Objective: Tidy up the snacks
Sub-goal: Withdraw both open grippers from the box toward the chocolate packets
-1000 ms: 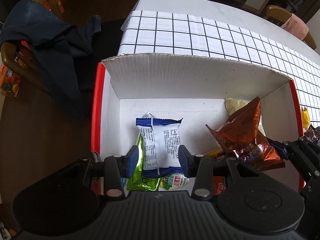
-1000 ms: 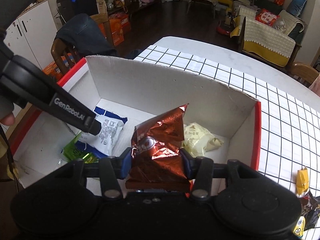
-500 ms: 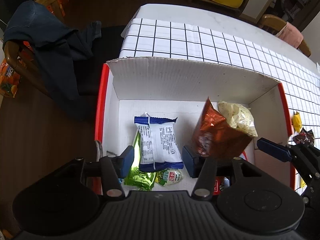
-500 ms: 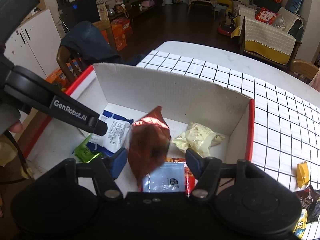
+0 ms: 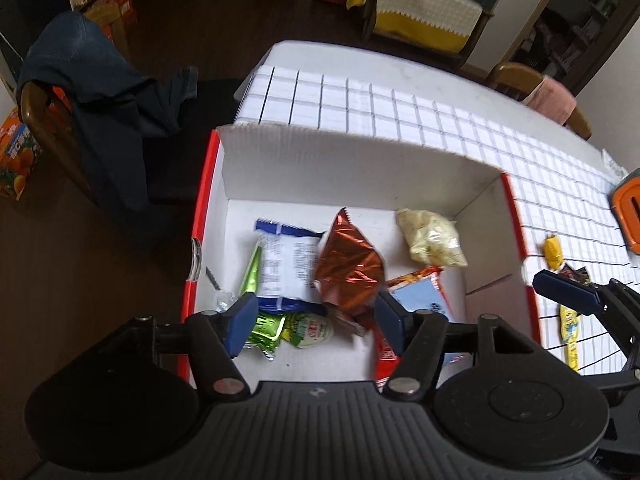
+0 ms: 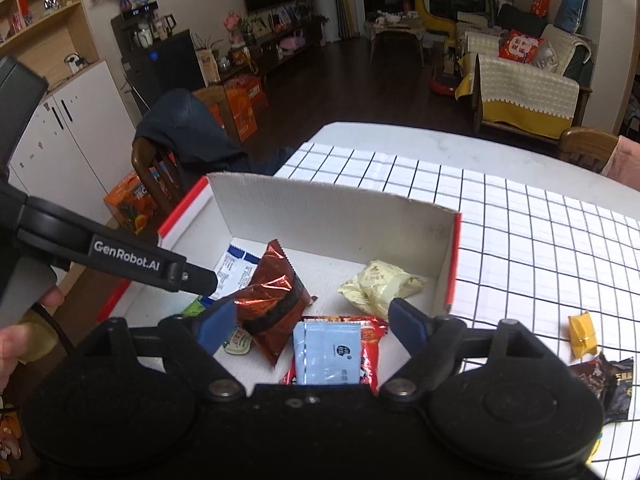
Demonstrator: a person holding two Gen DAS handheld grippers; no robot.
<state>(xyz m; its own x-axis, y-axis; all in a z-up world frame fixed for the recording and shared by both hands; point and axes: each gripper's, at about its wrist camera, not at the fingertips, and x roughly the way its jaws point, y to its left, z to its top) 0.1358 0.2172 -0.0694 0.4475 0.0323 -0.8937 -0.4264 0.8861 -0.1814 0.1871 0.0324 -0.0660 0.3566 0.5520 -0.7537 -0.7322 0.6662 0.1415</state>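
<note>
Inside the white box [image 6: 336, 216] with red edges, several snacks already lie loose — a copper foil packet [image 6: 272, 300], a white-and-blue packet [image 5: 286, 266], a pale yellow bag [image 6: 380, 286], a light blue sachet [image 6: 328, 354] and green packets [image 5: 266, 326]. Both the left tongs [image 5: 316, 320] and right tongs [image 6: 306, 326] are opening above the box, with nothing clamped between the pads. On the checked worktop [image 6: 520, 248], a yellow candy [image 6: 582, 334] and a dark wrapper [image 6: 608, 384] lie outside the box — probably next to collect, so the job looks well under way.
</note>
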